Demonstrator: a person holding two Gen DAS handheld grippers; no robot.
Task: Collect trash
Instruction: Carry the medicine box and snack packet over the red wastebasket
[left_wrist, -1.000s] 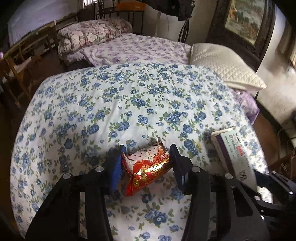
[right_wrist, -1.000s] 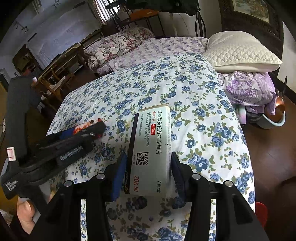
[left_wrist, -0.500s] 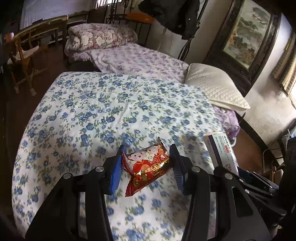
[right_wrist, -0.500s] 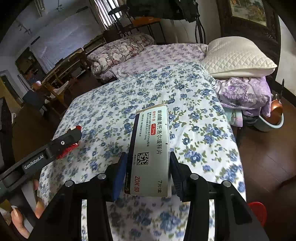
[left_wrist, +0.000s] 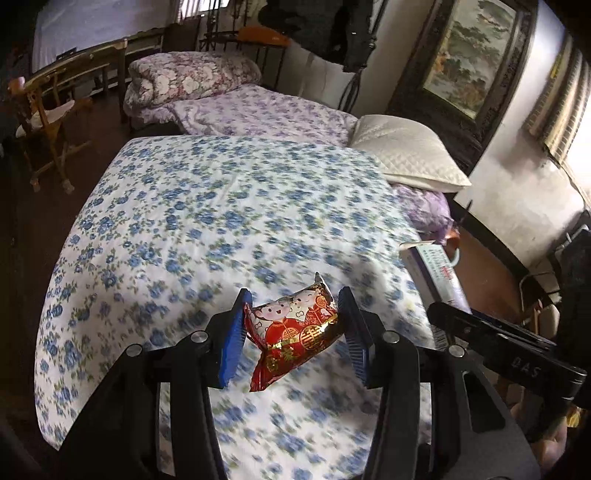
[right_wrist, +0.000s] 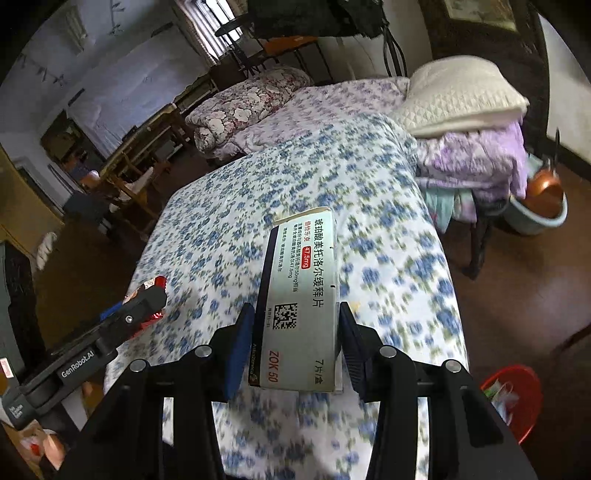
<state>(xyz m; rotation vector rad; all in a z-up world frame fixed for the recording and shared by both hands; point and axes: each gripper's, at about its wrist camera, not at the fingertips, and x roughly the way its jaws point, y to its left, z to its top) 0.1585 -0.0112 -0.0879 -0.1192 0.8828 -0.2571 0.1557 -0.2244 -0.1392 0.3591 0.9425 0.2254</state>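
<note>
We see the left hand-held gripper (left_wrist: 291, 334) pinching a red snack wrapper (left_wrist: 293, 332) above the flowered bed (left_wrist: 207, 206); the right hand-held gripper (right_wrist: 295, 336) clamps a white medicine box (right_wrist: 301, 306) across its long sides. We judge the wrapper light, crinkly and slippery, best held at mid-body; the box light, stiff, crushable. A red bin (right_wrist: 517, 391) stands on the floor.

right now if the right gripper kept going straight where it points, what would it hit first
Most likely the blue-flowered bedspread. The right gripper is angled downward over the bed, clamped on the medicine box, whose far end leads and would land first. Nothing else shows in that line, though depth is hard to judge.
</note>
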